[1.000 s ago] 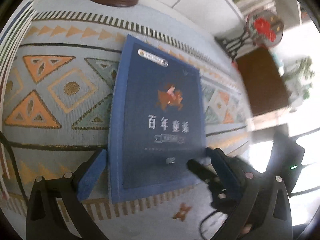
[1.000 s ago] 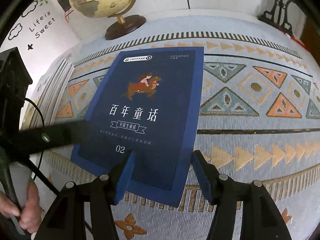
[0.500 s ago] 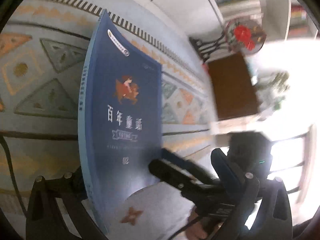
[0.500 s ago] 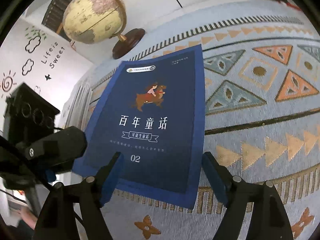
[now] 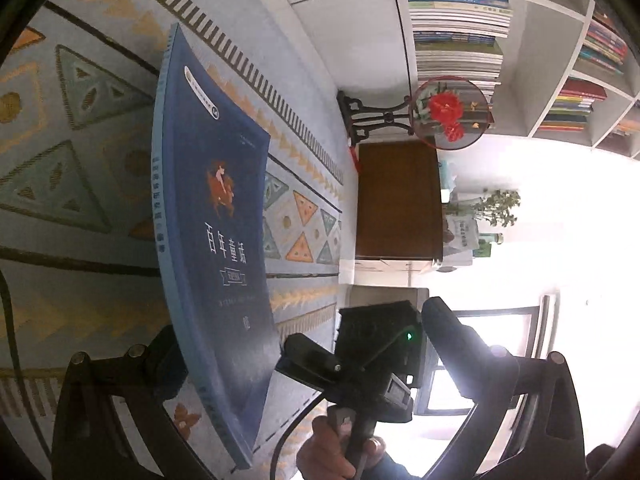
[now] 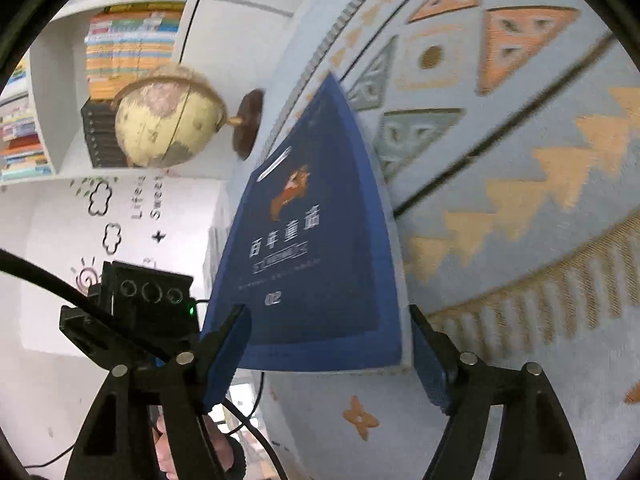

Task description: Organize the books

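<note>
A dark blue book with white Chinese title is tilted up off the patterned rug, one long edge raised. My left gripper is open wide; its left finger sits behind the book's back cover, its right finger far off to the right. The right gripper reaches in between them, a finger at the front cover. In the right wrist view the book has its near short edge right at my right gripper, whose jaws are closing slightly. I cannot tell whether the pads touch it.
The globe stands at the rug's far edge before a bookshelf full of books. More shelves, a round flower ornament, a brown cabinet and a potted plant lie past the rug. A hand holds the right gripper.
The book lay flat on the rug and now stands tilted up on one long side. Both grippers have rolled. The right gripper has come in closer, with its jaws wider than a second ago.
</note>
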